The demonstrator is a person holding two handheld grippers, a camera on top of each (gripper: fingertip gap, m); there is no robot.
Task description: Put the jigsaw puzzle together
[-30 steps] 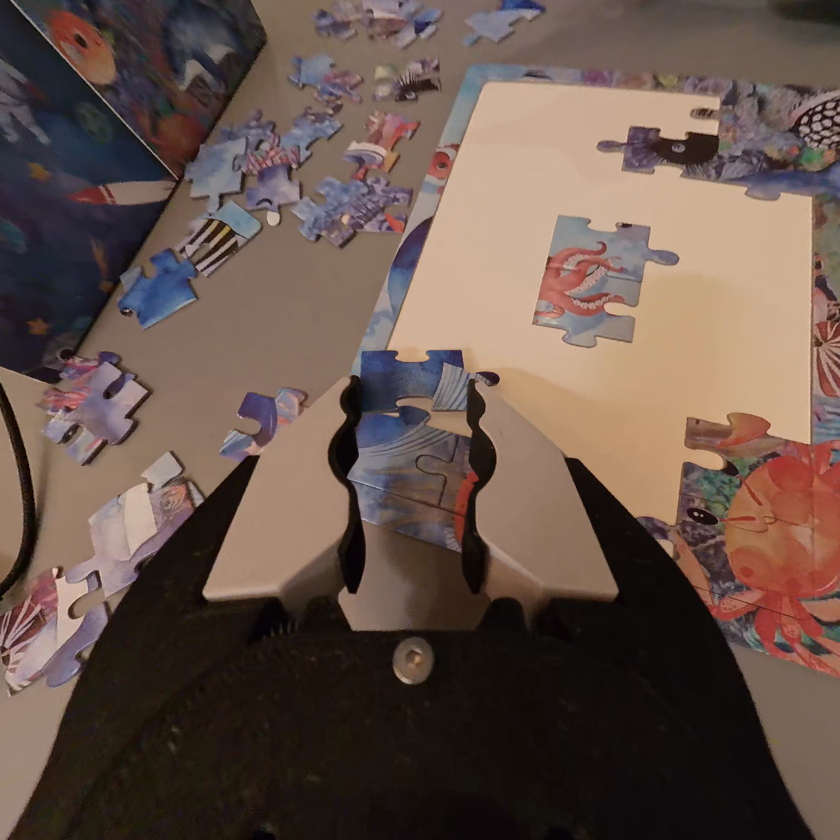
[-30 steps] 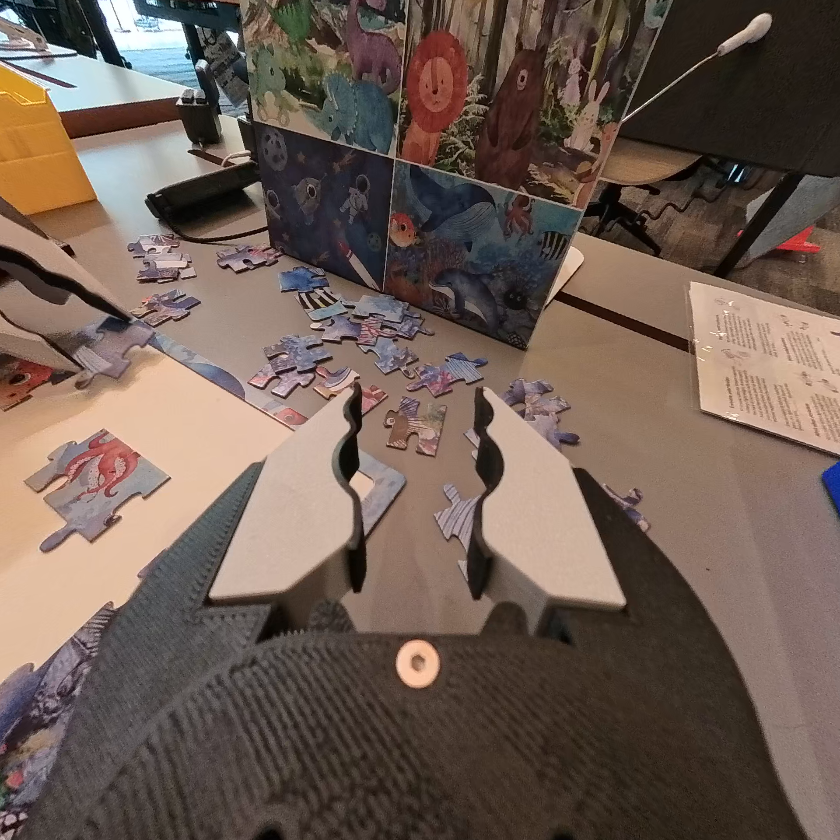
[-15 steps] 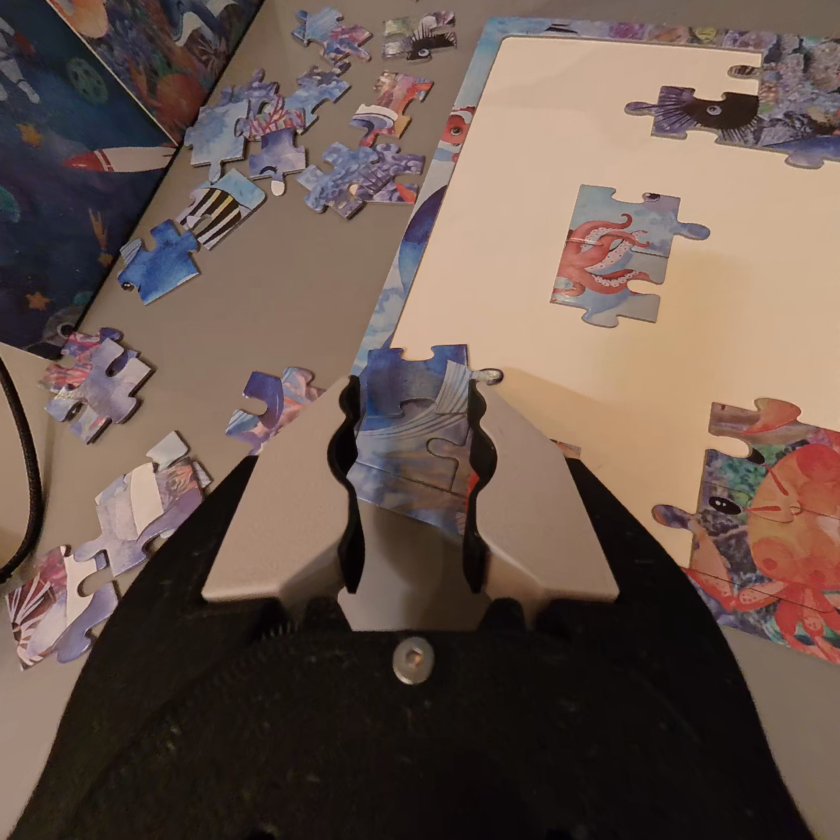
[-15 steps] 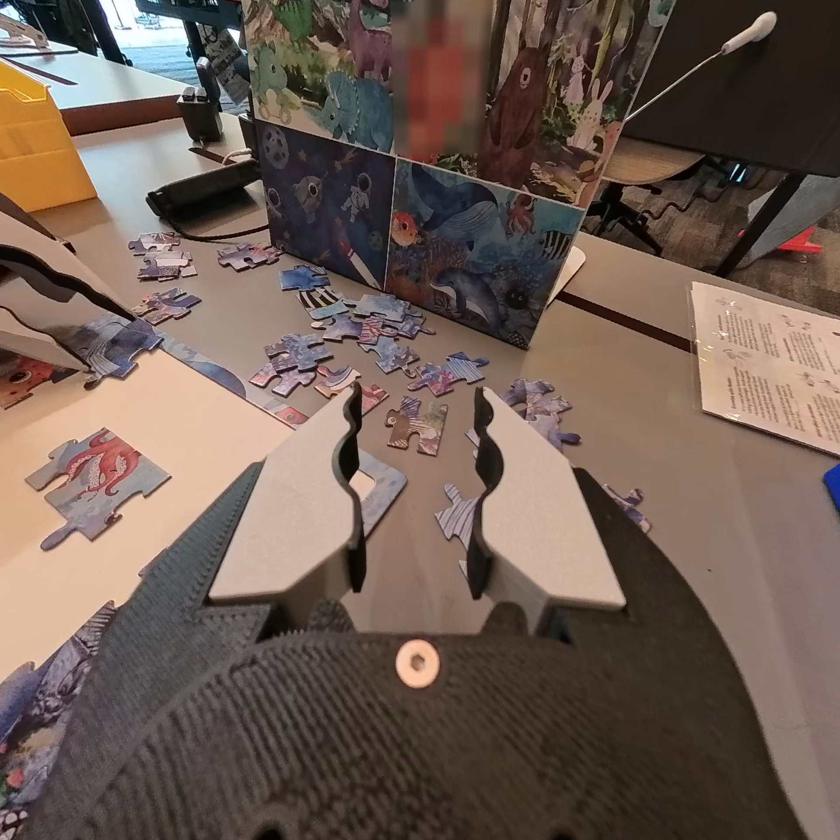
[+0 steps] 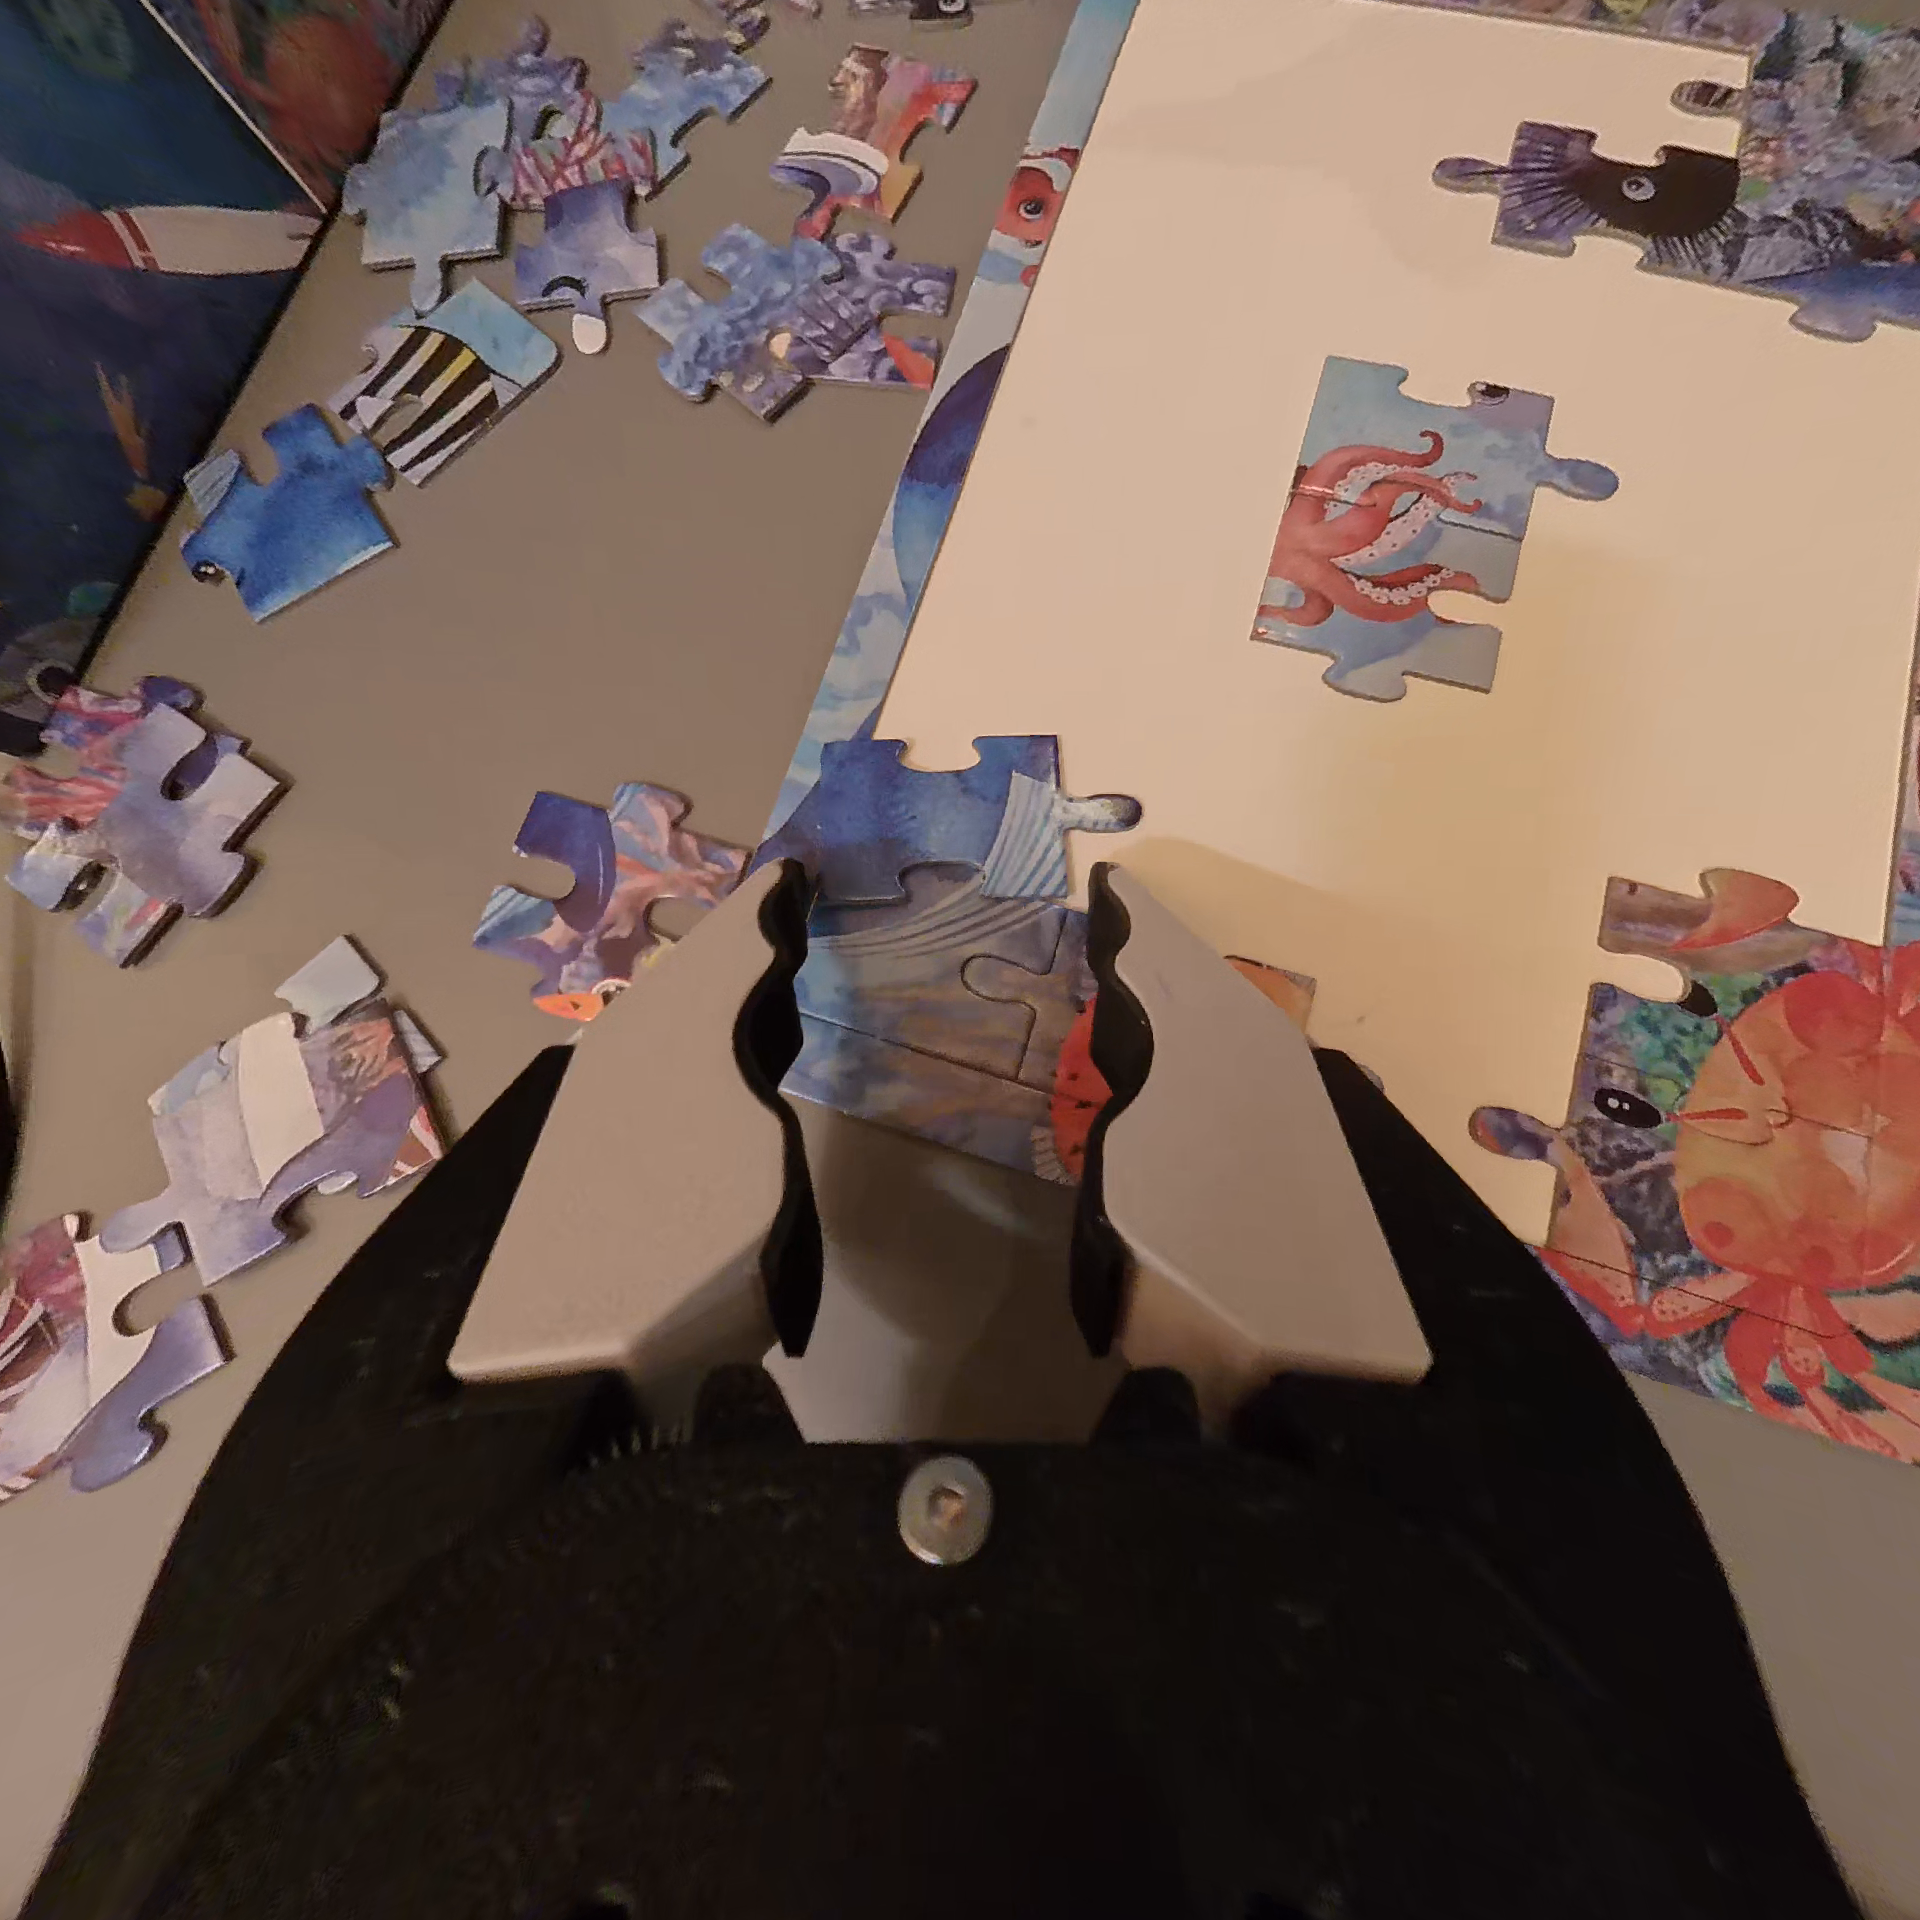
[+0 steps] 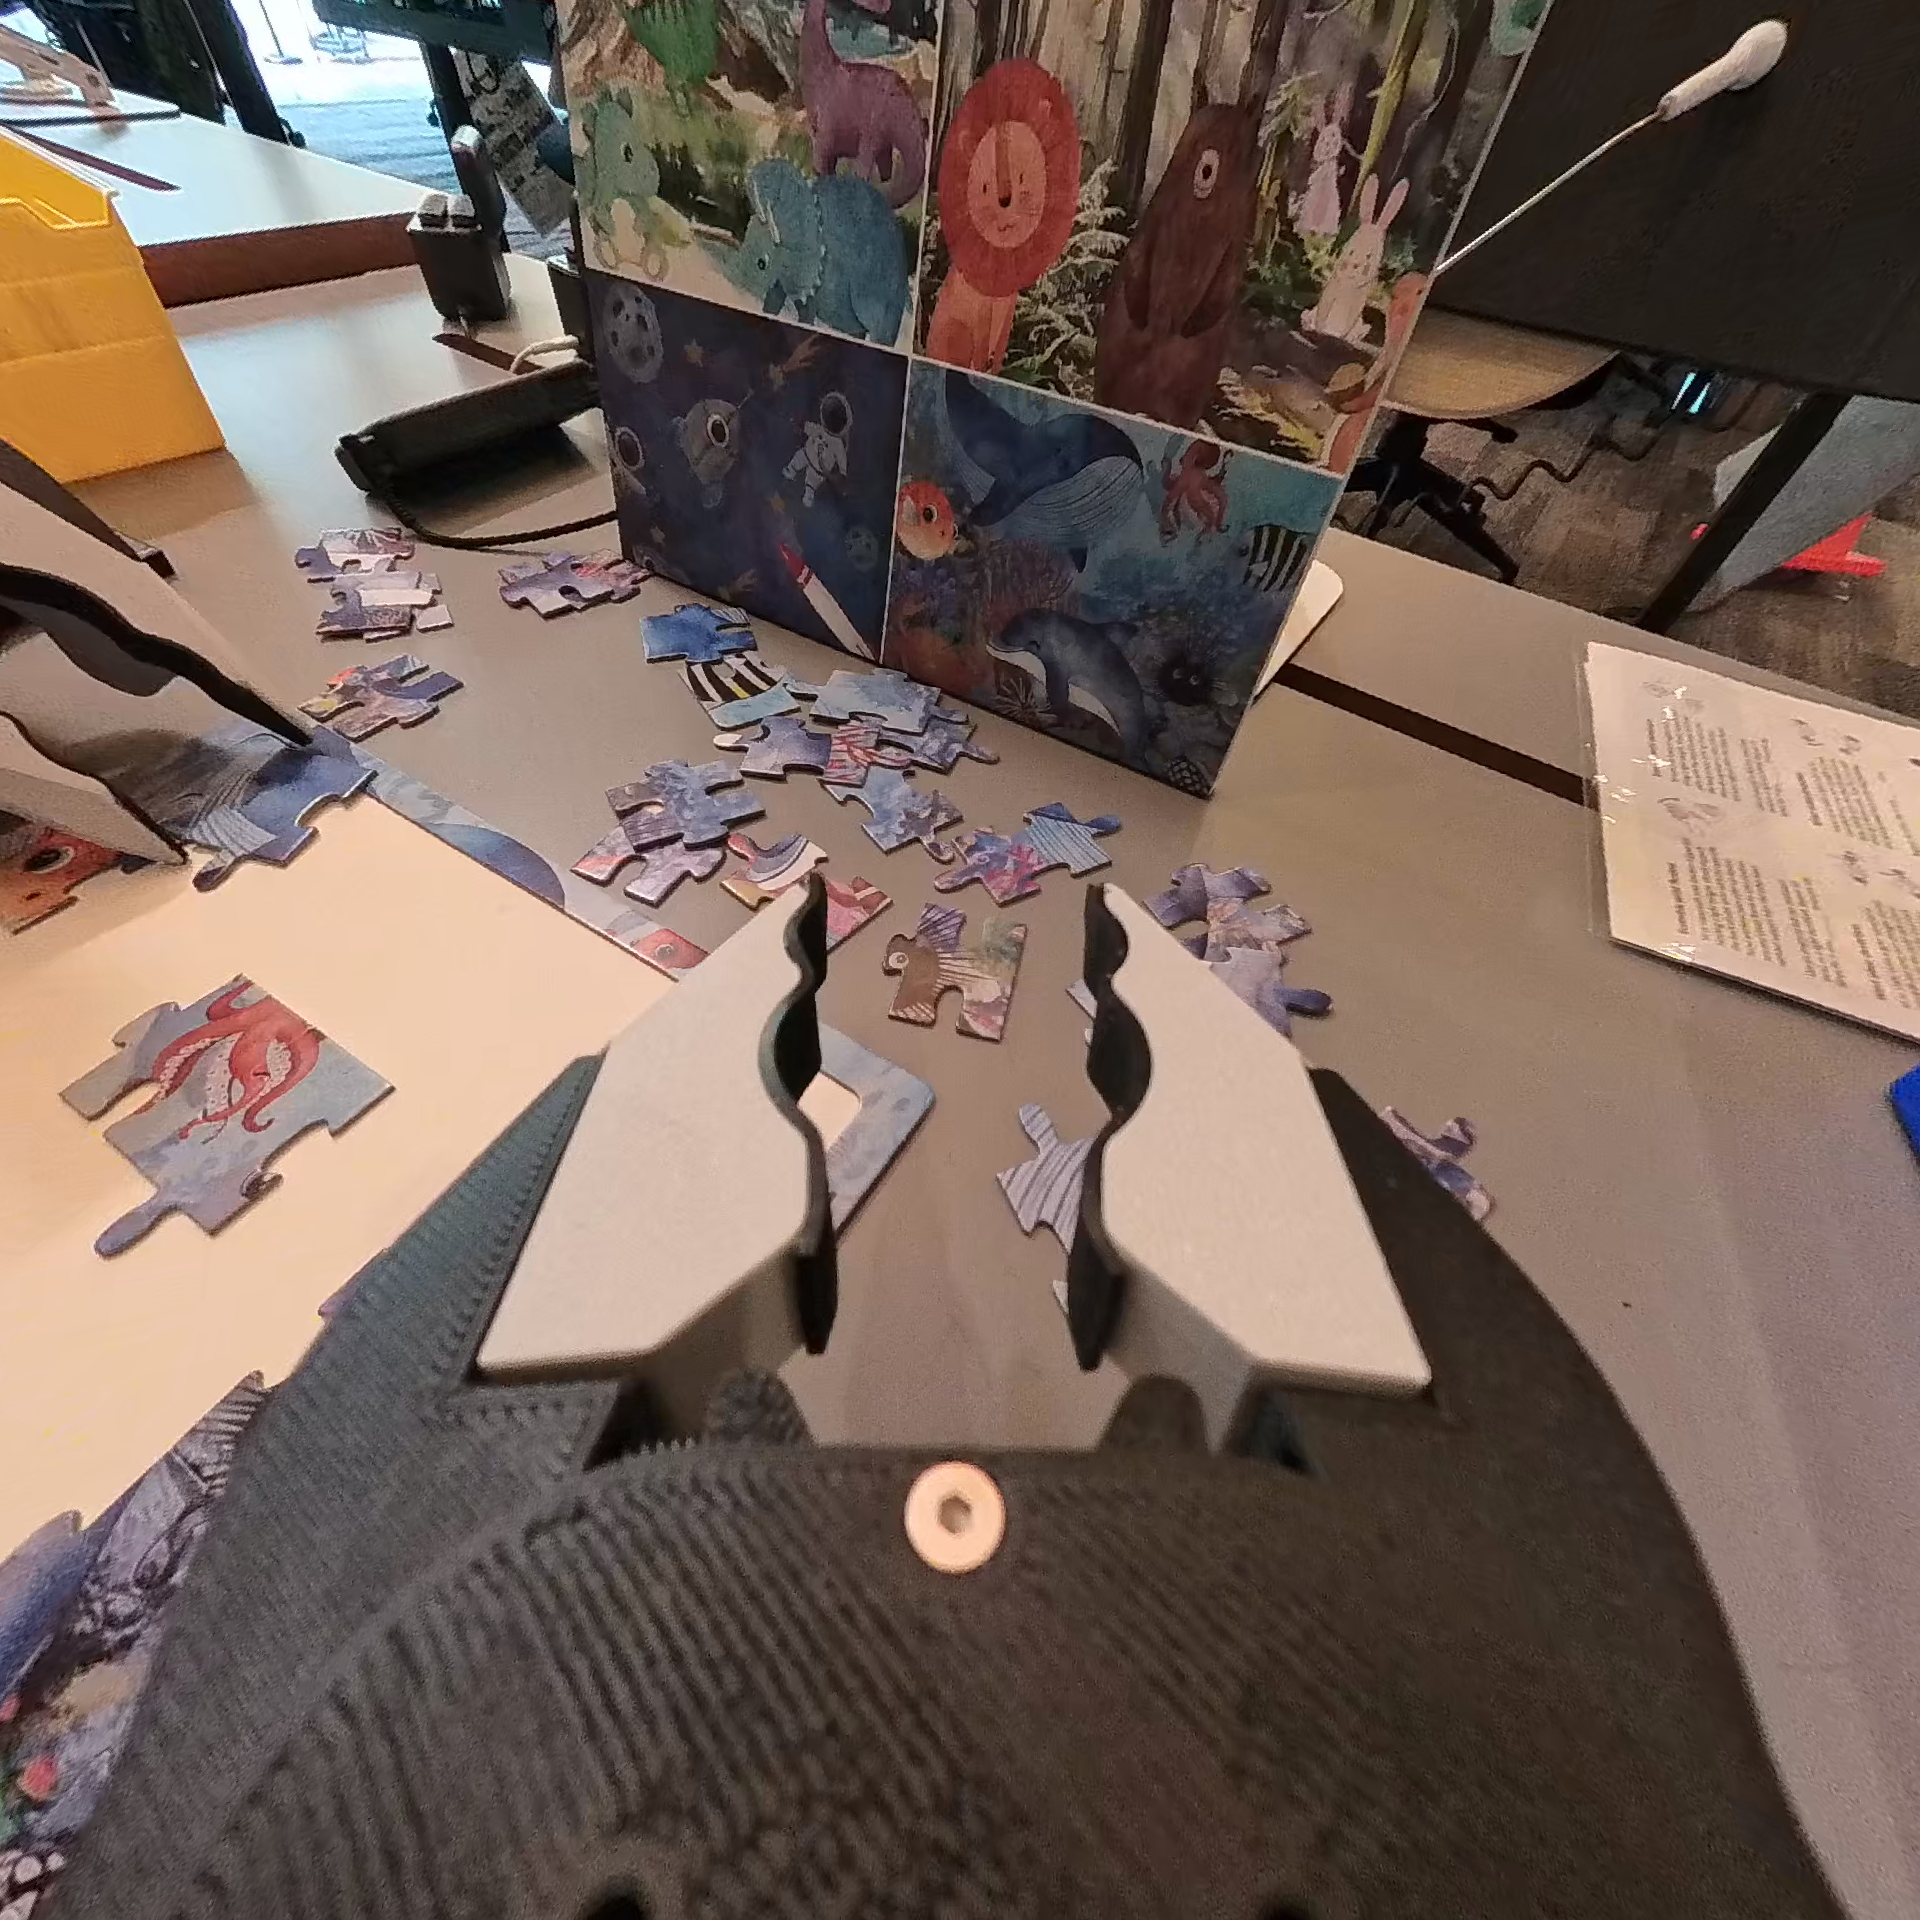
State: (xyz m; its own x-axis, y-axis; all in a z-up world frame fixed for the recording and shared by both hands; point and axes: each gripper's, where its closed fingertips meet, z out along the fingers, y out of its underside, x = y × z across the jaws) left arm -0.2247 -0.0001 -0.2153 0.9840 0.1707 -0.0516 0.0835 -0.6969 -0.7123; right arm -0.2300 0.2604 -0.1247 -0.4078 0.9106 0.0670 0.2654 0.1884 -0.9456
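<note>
The puzzle tray (image 5: 1143,312) has a cream base and a blue printed frame. A dark blue piece (image 5: 935,821) lies flat at its near left edge, joined to the whale pieces below it. My left gripper (image 5: 945,883) is open, with its tips just behind that piece. In the right wrist view the left gripper (image 6: 244,800) stands over that piece. An octopus pair (image 5: 1392,530), a crab cluster (image 5: 1818,1122) and a black fish piece (image 5: 1621,197) lie in the tray. My right gripper (image 6: 951,914) is open and empty, above the table by the tray's corner (image 6: 883,1101).
Several loose pieces (image 5: 790,312) lie on the grey table left of the tray, more by the right gripper (image 6: 956,971). The picture box (image 6: 1039,416) stands behind them. A yellow bin (image 6: 83,312), a black device with a cable (image 6: 468,436) and a printed sheet (image 6: 1756,831) lie around.
My left gripper has drawn back a little; the dark blue piece that sat between its fingers now lies flat just ahead of the tips. The right gripper has not moved.
</note>
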